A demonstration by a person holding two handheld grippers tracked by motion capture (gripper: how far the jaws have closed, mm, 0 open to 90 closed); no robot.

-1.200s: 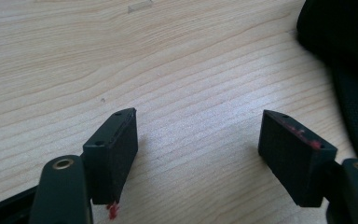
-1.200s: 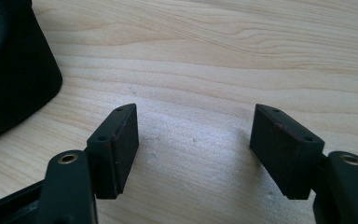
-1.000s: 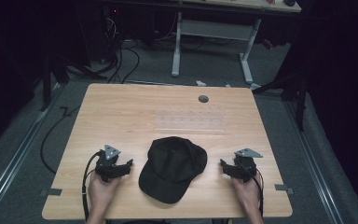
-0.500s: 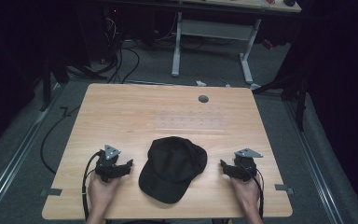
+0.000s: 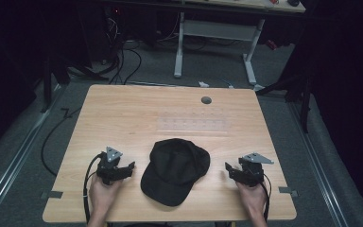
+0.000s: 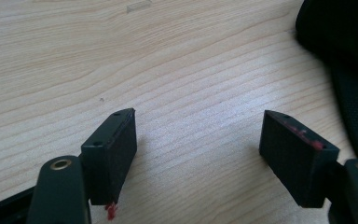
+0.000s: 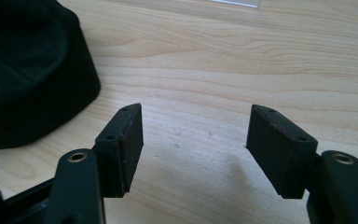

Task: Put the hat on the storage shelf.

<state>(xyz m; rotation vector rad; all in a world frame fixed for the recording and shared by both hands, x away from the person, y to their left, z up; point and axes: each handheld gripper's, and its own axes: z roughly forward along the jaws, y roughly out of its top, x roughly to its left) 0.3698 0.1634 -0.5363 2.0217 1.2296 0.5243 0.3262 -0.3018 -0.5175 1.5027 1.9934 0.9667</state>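
High view: black cap (image 5: pixel 176 170) lies on table (image 5: pixel 123 118) between both tools, brim nearest; right tool (image 5: pixel 228 169) (jaws just narrowing, empty) and left tool (image 5: pixel 131 167), spread, flank it equally.

The pale wooden surface (image 5: pixel 123 123) has a smooth, faintly satin finish, its wavy grain plain to see, with a soft sheen toward twelve o'clock. On it the black cloth cap (image 5: pixel 175 170) looks matt and finely woven, swallowing the light. The left black plastic tool (image 6: pixel 198 135) has dull, slightly textured pads (image 6: pixel 121 149) with brass-coloured metal rivets at the joints and flecks of red on the edges. The right black plastic tool (image 7: pixel 196 135) looks the same: matt pads (image 7: pixel 279 144), shiny rivets. A grey metal-looking plate (image 5: pixel 256 158) tops it. The floor at nine o'clock is rough grey carpet (image 5: pixel 14 179).
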